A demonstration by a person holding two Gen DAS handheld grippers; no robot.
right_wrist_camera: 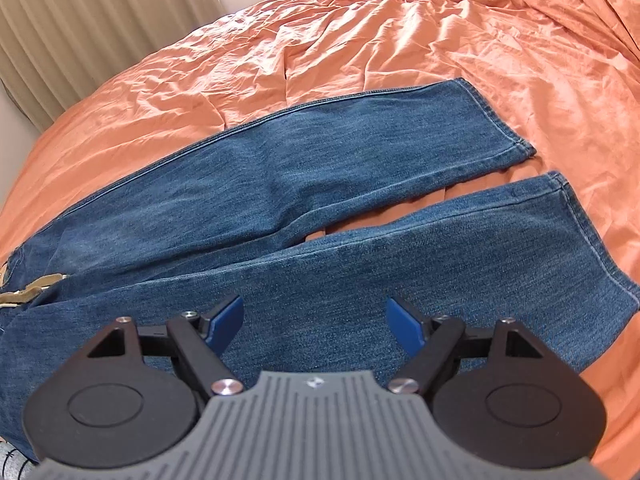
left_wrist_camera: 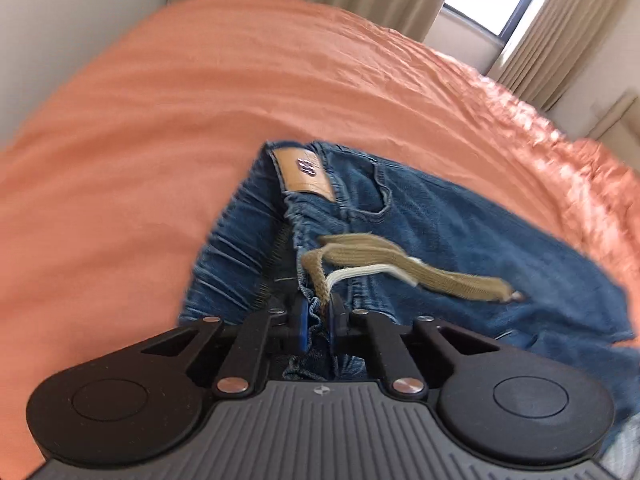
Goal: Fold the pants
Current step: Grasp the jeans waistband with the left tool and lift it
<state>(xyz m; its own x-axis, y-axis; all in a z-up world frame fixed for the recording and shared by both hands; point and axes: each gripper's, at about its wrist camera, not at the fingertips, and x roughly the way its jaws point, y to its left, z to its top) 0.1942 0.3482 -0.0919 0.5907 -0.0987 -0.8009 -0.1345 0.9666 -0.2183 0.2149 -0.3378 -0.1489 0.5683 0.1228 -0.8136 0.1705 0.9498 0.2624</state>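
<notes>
Jeans [right_wrist_camera: 248,200] lie flat on orange bed [right_wrist_camera: 360,40], legs slightly parted. Left tool [left_wrist_camera: 318,320] is clamped on bunched waistband denim beside drawstring [left_wrist_camera: 400,264]. Right tool [right_wrist_camera: 315,320] hangs wide apart above near leg, gripping nothing.

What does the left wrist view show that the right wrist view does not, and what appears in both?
Only the left wrist view shows the tan leather patch at the waistband and the left gripper shut on the jeans. Only the right wrist view shows both legs laid out to their hems and the open right gripper above the near leg. Both show the jeans, the khaki drawstring and the orange bedcover.
</notes>
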